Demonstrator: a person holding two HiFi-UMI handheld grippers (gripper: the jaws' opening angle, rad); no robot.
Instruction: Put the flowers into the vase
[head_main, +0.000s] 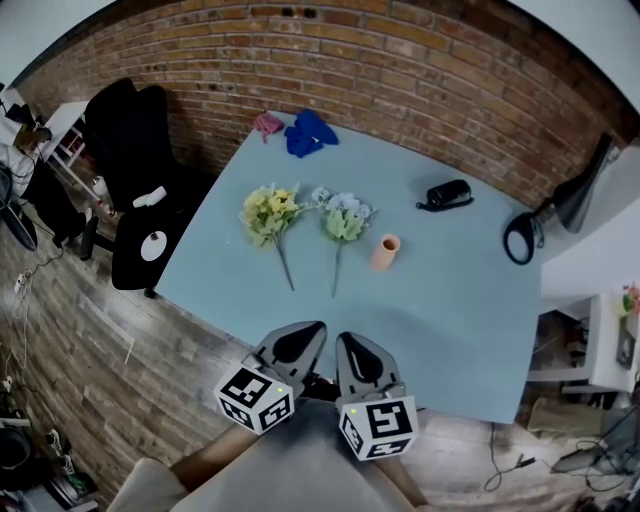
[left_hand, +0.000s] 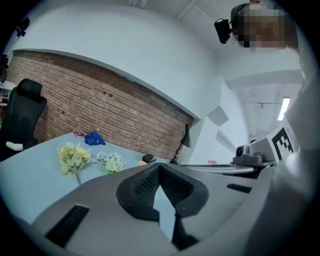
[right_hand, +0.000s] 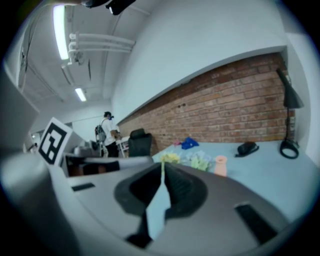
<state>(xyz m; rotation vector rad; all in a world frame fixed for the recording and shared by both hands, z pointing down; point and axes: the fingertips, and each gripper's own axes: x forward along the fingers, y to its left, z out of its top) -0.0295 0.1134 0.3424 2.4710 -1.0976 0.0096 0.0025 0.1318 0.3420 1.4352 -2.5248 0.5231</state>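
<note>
On the light blue table (head_main: 440, 310) lie a yellow flower bunch (head_main: 270, 212) and a pale blue and green bunch (head_main: 343, 218), side by side with their stems toward me. A small peach vase (head_main: 386, 251) stands upright just right of them. My left gripper (head_main: 312, 330) and right gripper (head_main: 348, 342) hover side by side at the table's near edge, both shut and holding nothing, well short of the flowers. The left gripper view has the yellow flowers (left_hand: 72, 156) and the pale bunch (left_hand: 112, 162) far off. The right gripper view has the vase (right_hand: 220, 165) beyond its closed jaws.
A blue cloth (head_main: 310, 132) and a pink item (head_main: 268, 124) lie at the table's far edge by the brick wall. A black object (head_main: 447, 194) sits far right. A black office chair (head_main: 135, 150) stands left, and a desk lamp (head_main: 560, 215) stands right of the table.
</note>
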